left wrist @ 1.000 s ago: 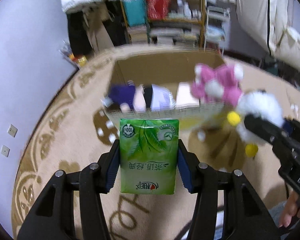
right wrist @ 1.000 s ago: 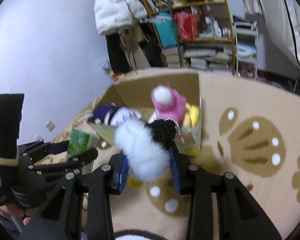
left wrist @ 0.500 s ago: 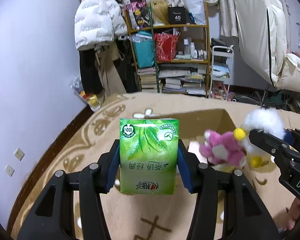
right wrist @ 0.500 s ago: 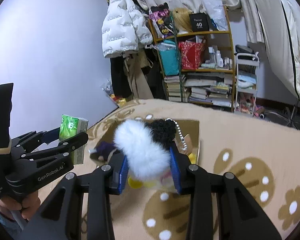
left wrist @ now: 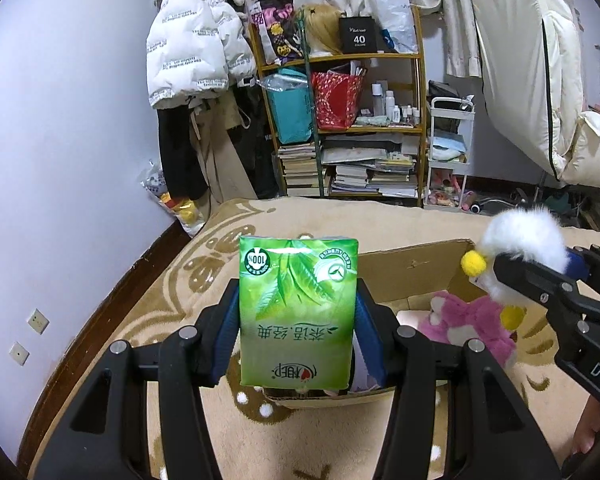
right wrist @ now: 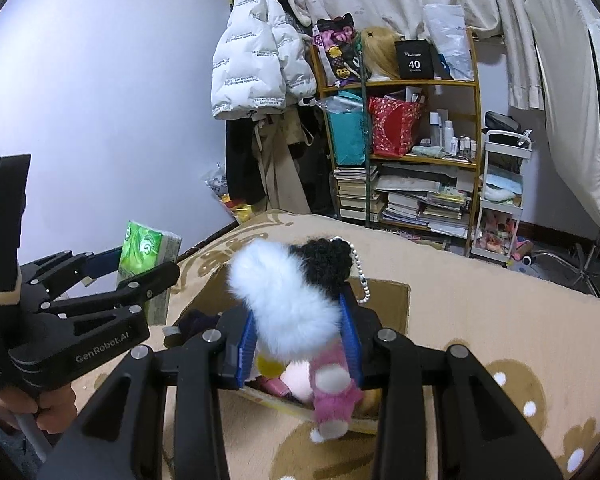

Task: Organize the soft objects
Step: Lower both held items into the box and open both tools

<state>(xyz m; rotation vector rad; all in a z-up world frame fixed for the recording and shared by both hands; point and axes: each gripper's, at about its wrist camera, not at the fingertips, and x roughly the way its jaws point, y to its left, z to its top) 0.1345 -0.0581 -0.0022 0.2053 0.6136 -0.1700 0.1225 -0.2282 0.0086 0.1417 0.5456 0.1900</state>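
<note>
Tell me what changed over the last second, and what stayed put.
Both grippers lifted and tipped up: the open cardboard box dropped toward the bottom of both views, and the shelf and hanging coats came into sight. Nothing was grasped or released. The left gripper stays clamped on the green tissue pack, the right gripper on the white-and-black fluffy toy. The pink plush toy still lies in the box.

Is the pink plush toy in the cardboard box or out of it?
In: the pink plush toy lies inside the cardboard box, below its rim.
</note>
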